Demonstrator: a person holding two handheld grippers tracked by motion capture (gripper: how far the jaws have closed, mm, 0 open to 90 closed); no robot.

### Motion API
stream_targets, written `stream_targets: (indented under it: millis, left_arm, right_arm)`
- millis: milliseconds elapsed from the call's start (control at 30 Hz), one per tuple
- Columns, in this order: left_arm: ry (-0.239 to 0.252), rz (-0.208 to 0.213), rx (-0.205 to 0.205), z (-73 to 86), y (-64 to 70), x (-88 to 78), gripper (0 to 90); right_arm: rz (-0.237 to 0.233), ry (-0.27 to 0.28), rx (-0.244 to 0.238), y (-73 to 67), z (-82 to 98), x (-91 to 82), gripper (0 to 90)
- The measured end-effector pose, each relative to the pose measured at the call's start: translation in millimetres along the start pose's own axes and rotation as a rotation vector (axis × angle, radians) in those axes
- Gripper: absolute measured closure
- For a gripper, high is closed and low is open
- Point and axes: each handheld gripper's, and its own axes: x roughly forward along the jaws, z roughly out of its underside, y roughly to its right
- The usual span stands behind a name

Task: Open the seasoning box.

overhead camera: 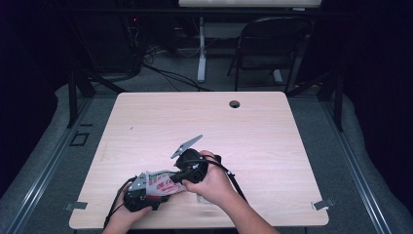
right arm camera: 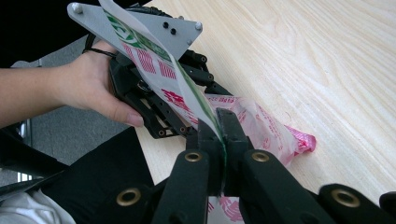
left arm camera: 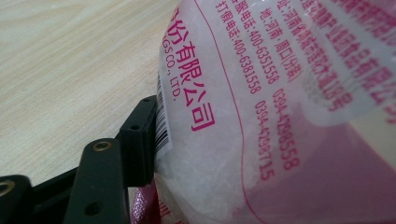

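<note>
Both tools grip a plastic bag of white granules printed in red, held just above the near edge of the counter: the right tool has its jaws pinched tight on the bag's flat top edge, while the left tool clamps the bag's filled body, one black jaw pressed against the plastic in the left gripper view. The step in hand looks like tearing or pulling the bag open at its sealed top. The next move probably calls for pulling the tools apart without spilling the granules.
</note>
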Motion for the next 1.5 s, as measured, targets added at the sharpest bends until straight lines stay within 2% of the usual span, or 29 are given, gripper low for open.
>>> stream_targets:
  millis: [167, 433, 467, 500, 700, 800, 1100, 1333, 1500]
  left_arm:
    - [0.002, -0.007, 0.001, 0.2, -0.1, -0.2, 51.0]
    - [-0.003, -0.033, 0.033, -0.1, 2.0, 0.0, 57.7]
    - [-0.001, -0.039, 0.038, -0.3, 2.3, 0.3, 57.9]
    - [-0.001, -0.039, 0.039, -0.5, 2.5, 0.3, 58.3]
    - [-0.013, -0.05, 0.042, -3.4, 4.1, -1.6, 60.2]
    - [-0.02, -0.053, 0.044, -4.8, 4.7, -3.7, 60.7]
    - [-0.015, -0.11, 0.076, -10.7, 9.3, -12.8, 61.5]
    - [-0.019, -0.125, 0.088, -12.8, 11.4, -15.1, 62.1]
    - [-0.016, -0.135, 0.092, -13.4, 11.2, -16.2, 62.6]
  right_arm:
    - [-0.001, 0.001, 0.001, -0.1, 0.0, -0.2, 90.0]
    - [0.003, 0.009, 0.007, -0.1, 0.6, 0.0, 90.0]
    - [0.004, -0.002, -0.002, 0.7, 0.2, -0.8, 90.0]
    - [0.003, 0.014, 0.011, -0.1, 0.9, 0.3, 90.0]
    - [0.004, 0.008, -0.001, 2.0, 0.7, -2.4, 90.0]
    - [0.002, 0.022, 0.009, 2.3, 1.5, -3.0, 90.0]
    - [-0.01, 0.033, 0.01, 1.6, 1.9, -10.5, 90.0]
    - [-0.01, 0.048, 0.01, 1.5, 3.3, -12.7, 89.8]
    - [-0.009, 0.039, 0.005, 3.3, 3.6, -14.6, 87.7]
